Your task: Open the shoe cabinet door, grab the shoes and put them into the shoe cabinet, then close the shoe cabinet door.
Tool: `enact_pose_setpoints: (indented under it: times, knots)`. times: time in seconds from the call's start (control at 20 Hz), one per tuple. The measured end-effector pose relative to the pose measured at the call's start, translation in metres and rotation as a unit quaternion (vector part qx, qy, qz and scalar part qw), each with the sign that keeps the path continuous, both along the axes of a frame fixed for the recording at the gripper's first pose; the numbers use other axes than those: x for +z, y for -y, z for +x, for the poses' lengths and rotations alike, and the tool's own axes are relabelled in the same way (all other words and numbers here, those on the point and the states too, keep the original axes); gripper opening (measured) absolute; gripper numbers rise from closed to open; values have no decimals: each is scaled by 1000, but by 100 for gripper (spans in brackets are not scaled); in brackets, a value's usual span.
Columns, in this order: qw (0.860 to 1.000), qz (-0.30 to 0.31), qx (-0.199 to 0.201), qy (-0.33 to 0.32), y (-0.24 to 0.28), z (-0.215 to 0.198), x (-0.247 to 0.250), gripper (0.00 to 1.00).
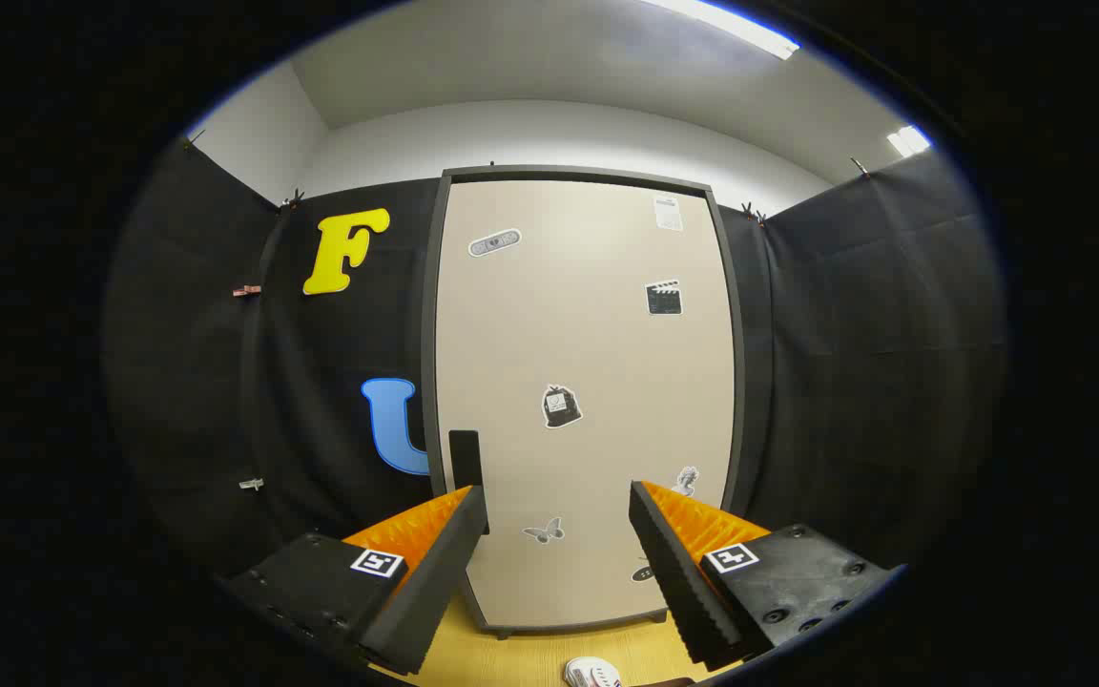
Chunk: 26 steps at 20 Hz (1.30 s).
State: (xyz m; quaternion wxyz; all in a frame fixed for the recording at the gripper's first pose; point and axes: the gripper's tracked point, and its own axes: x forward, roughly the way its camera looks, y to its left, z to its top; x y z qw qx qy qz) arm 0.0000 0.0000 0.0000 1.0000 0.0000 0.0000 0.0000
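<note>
In the gripper view, the gripper (557,506) is spread wide and holds nothing, its two fingers framing the lower part of the shoe cabinet (584,401), which stands upright straight ahead against the booth's black cloth wall. The cabinet door (597,343) is shut, a pale flat panel in a dark frame, dotted with small stickers. A dark upright handle (465,458) sits on the door's left edge, just beyond the tip of the left finger and not yet touched. That handle looks like the place to take hold: it seems stiff and narrow enough for the fingers to close across, and the door, judging by its thin flat panel, should swing lightly on hinges that are presumably on the right side. The panel itself looks smooth and would give the fingers nothing to grip. Below the fingers, on the yellow wooden floor (521,658), a white shoe (593,674) shows near the cabinet's foot; it is cut off, so its shape, its mate and how it lies cannot be made out. A shoe like this is likely light and somewhat soft, best pinched at the collar or heel. The cabinet's inside is hidden behind the closed door.
</note>
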Motion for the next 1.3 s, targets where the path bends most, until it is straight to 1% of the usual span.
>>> enact_pose_setpoints:
  times: [0.35, 0.85, 1.1, 1.3]
  knots:
    - [1000, -1, -1, -2, -1, 1, -1, 98]
    - [1000, -2, 7, -4, -10, 3, -3, 98]
    - [1000, 5, 17, -19, -32, 20, -16, 98]
    - [999, 3, 22, -35, -53, 47, -32, 98]
